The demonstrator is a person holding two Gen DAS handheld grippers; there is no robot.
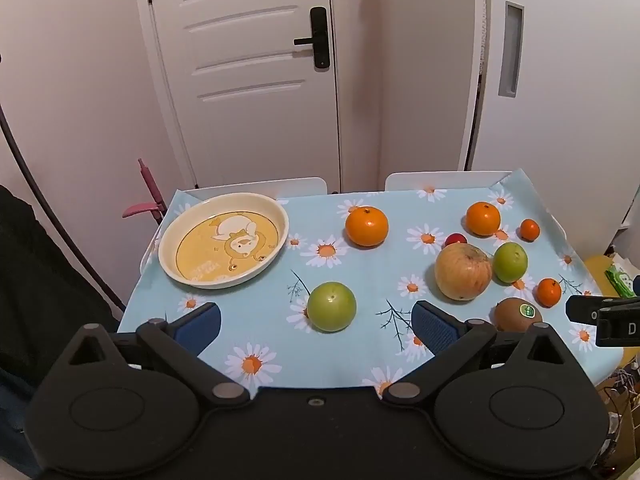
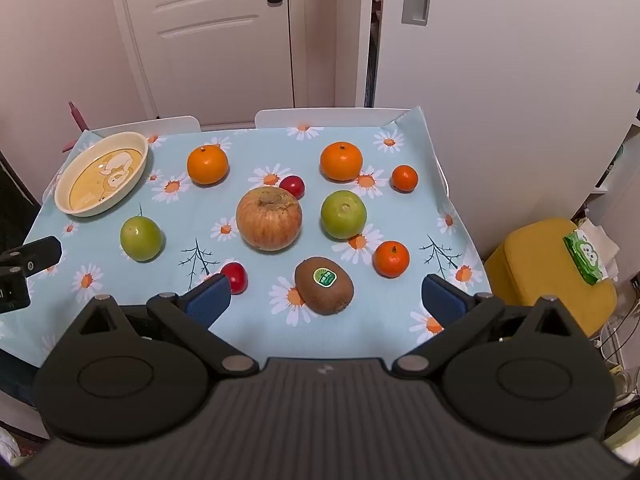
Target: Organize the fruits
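A cream dish (image 1: pixel 182 236) (image 2: pixel 64 188) with a yellow cartoon print stands empty at the table's far left. Fruit lies loose on the daisy tablecloth (image 1: pixel 360 276): a big apple (image 1: pixel 463 271) (image 2: pixel 268 218), two green fruits (image 1: pixel 331 306) (image 2: pixel 343 214), two large oranges (image 1: pixel 367 226) (image 2: pixel 341 161), small mandarins (image 2: pixel 391 258), a kiwi (image 1: pixel 516 314) (image 2: pixel 324 285) and red cherry tomatoes (image 2: pixel 236 277). My left gripper (image 1: pixel 316 326) hovers open just short of the near green fruit. My right gripper (image 2: pixel 326 296) hovers open over the kiwi, touching nothing.
White chair backs (image 1: pixel 300 186) stand behind the table, with a white door (image 1: pixel 248 72) beyond. A yellow stool (image 2: pixel 552 272) carrying a tissue pack stands right of the table. A pink object (image 1: pixel 146 200) leans at the far left corner.
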